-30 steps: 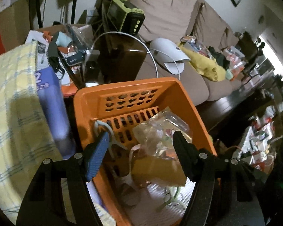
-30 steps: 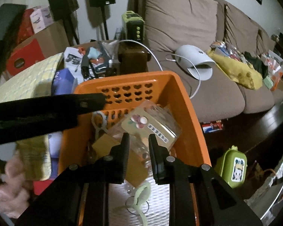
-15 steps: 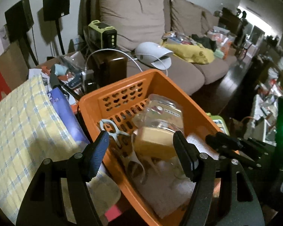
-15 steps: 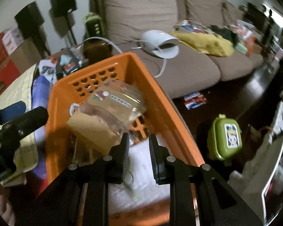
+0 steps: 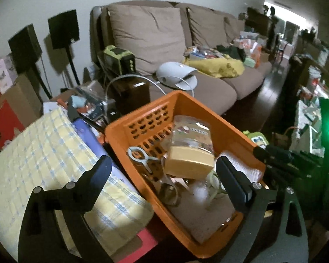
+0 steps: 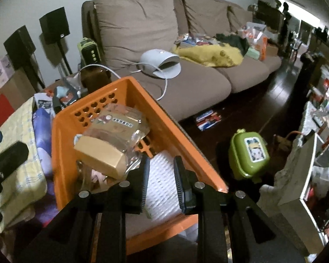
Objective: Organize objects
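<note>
The left gripper (image 5: 162, 173) has just spread wide, empty, above the orange basket (image 5: 142, 118), where a clear packet (image 5: 190, 135) leans over a tan box (image 5: 188, 162); the right gripper (image 6: 160, 175) has eased slightly apart, gripping nothing

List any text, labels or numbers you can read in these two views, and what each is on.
Nothing can be read for certain.
Clear packet in the orange basket: white label strip with dark characters, too blurred to read.
Green lunch box on the floor: cartoon face sticker, no legible words.
Black speaker: small white mark, too small to read.
Cardboard boxes at far left: printing too blurred.
</note>
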### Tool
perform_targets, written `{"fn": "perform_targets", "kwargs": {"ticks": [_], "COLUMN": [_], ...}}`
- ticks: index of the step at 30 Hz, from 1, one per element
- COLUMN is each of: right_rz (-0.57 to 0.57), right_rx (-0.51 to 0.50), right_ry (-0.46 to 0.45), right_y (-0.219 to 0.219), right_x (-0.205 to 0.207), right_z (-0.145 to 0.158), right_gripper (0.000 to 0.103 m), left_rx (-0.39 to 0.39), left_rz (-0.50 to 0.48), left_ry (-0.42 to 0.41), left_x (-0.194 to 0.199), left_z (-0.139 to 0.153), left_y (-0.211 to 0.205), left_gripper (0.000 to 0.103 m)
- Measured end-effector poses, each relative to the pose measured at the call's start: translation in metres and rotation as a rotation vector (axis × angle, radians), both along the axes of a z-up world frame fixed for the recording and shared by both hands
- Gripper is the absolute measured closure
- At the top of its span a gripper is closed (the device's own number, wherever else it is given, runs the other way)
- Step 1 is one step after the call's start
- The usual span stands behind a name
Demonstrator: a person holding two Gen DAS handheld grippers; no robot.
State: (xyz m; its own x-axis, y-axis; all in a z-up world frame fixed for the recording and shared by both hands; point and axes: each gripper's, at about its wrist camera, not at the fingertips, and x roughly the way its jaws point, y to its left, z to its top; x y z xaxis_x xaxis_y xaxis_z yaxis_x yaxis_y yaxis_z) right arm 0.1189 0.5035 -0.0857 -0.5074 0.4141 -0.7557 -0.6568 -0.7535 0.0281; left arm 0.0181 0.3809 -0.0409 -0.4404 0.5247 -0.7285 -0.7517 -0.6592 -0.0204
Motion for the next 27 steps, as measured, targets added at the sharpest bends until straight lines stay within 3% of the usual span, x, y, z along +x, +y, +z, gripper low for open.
{"fn": "perform_targets", "kwargs": {"ticks": [4,11,27], "right_rz": [-0.053,-0.033,0.001], "right_rx": [0.029,0.038,0.032], "right_ry": [0.055,0.007,-0.003], "right_y": [-0.007,-0.015,-0.020], "right_x": [0.010,0.002,-0.009], "right_z": [0.002,-0.015,-0.027], "right_gripper": [0.075,0.075,0.073], "left_rx": [-0.017,-0.035,-0.058], "left_rz": [-0.019,0.006,0.031], "left_ry": [-0.053,-0.053,-0.050], "left_x": [-0.005,-0.013,-0.023], "left_z": [-0.010,-0.016,-0.025], "left_y": [0.002,-0.001,-0.005], "left_gripper": [0.007,0.007,0.007]}}
